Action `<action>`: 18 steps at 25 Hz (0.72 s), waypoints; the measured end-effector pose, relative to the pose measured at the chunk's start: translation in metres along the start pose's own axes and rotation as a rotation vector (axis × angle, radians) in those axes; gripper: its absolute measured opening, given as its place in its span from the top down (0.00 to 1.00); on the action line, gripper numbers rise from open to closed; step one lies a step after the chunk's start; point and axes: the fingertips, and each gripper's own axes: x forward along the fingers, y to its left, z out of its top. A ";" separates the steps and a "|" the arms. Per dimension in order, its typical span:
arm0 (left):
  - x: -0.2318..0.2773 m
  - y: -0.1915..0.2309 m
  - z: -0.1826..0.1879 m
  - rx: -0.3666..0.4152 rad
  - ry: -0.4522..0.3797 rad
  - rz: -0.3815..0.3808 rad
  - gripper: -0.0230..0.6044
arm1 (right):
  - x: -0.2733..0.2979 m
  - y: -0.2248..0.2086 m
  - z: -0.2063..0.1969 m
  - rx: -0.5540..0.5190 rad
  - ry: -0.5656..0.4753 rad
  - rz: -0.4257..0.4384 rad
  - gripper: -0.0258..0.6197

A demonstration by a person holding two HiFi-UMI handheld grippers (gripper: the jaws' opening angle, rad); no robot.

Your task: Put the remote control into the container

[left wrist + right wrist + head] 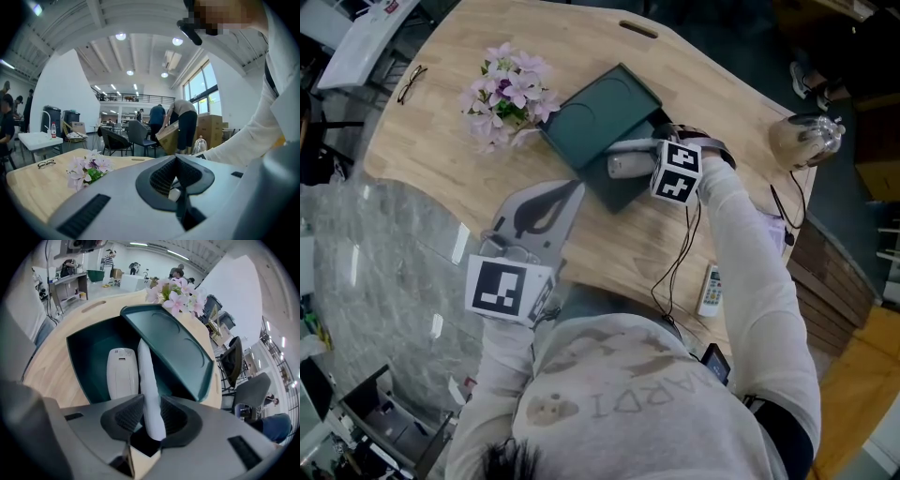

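My right gripper (628,155) is over the open dark green container (622,195) and is shut on a white remote control (149,390), which it holds edge-on above the container's inside (89,357). A second white remote (122,372) lies flat on the container's floor. The container's lid (600,117) leans open on the far side. A third remote (710,291) lies on the table by the person's right arm. My left gripper (562,197) hovers at the near table edge, shut and holding nothing, its jaws aimed out over the table.
Pink artificial flowers (504,94) stand left of the container, and a pair of glasses (411,82) lies at the far left. A glass jar (806,139) is at the table's right edge. A black cable (680,258) trails across the wood. People and chairs fill the room beyond.
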 end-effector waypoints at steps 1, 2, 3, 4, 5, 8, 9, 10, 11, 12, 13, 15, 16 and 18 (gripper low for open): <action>0.000 0.002 -0.001 -0.003 0.003 0.003 0.96 | 0.001 0.000 0.000 -0.007 -0.001 0.002 0.78; 0.001 0.003 -0.002 -0.006 0.005 0.005 0.96 | 0.002 0.000 -0.002 -0.016 0.000 0.000 0.78; 0.002 0.004 -0.002 -0.008 0.005 0.005 0.96 | 0.003 0.001 -0.003 -0.028 -0.001 -0.008 0.78; 0.004 0.004 -0.002 -0.009 0.004 0.004 0.96 | 0.003 0.001 -0.003 -0.038 -0.005 -0.020 0.78; 0.005 0.005 -0.001 -0.008 0.002 0.002 0.96 | 0.001 0.001 -0.003 -0.043 -0.013 -0.036 0.78; 0.010 0.005 0.001 -0.002 -0.001 -0.007 0.96 | -0.008 -0.001 -0.003 -0.011 -0.058 -0.073 0.78; 0.012 0.005 0.002 -0.001 -0.002 -0.008 0.96 | -0.013 -0.001 -0.003 0.012 -0.073 -0.077 0.78; 0.014 0.004 0.002 -0.001 -0.002 -0.010 0.96 | -0.019 -0.002 -0.004 0.034 -0.088 -0.079 0.78; 0.015 0.003 0.003 -0.001 -0.002 -0.013 0.96 | -0.025 -0.003 -0.004 0.054 -0.102 -0.083 0.78; 0.017 0.001 0.004 0.000 -0.003 -0.017 0.96 | -0.031 -0.004 -0.003 0.072 -0.119 -0.089 0.78; 0.019 -0.002 0.005 0.002 -0.005 -0.022 0.96 | -0.038 -0.005 -0.002 0.092 -0.138 -0.097 0.78; 0.021 -0.008 0.007 0.009 -0.009 -0.035 0.96 | -0.054 -0.006 0.003 0.139 -0.189 -0.112 0.78; 0.022 -0.012 0.009 0.013 -0.011 -0.042 0.96 | -0.063 -0.006 0.006 0.166 -0.219 -0.120 0.78; 0.022 -0.021 0.011 0.022 -0.015 -0.053 0.96 | -0.083 -0.005 0.012 0.225 -0.289 -0.137 0.78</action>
